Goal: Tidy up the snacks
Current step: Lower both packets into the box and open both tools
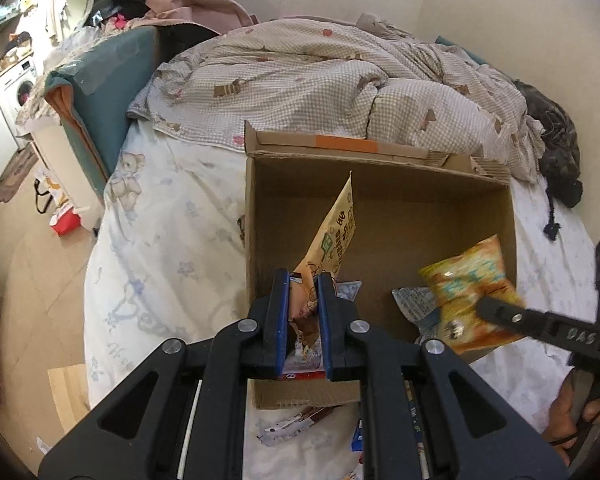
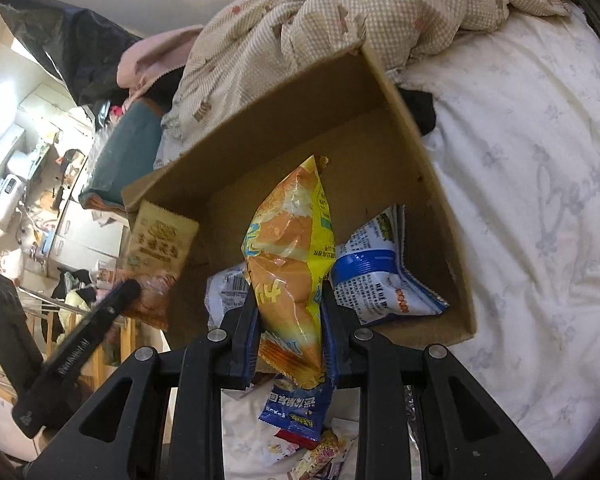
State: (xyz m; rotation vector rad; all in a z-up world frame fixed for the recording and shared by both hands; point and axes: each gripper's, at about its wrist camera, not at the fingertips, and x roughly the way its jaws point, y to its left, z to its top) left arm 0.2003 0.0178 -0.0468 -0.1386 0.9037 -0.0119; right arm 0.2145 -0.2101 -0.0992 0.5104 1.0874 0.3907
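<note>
Right gripper (image 2: 288, 328) clamps crinkled orange-yellow snack bag (image 2: 290, 248).

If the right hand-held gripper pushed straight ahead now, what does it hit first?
Probably the blue-and-white snack packets lying in the cardboard box, just beyond the orange bag that the right hand-held gripper holds; depth is uncertain.

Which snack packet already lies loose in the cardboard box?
The blue-and-white foil snack packet lying on the brown cardboard box floor; the tan packet and orange-yellow packet are clamped in hand-held grippers.
</note>
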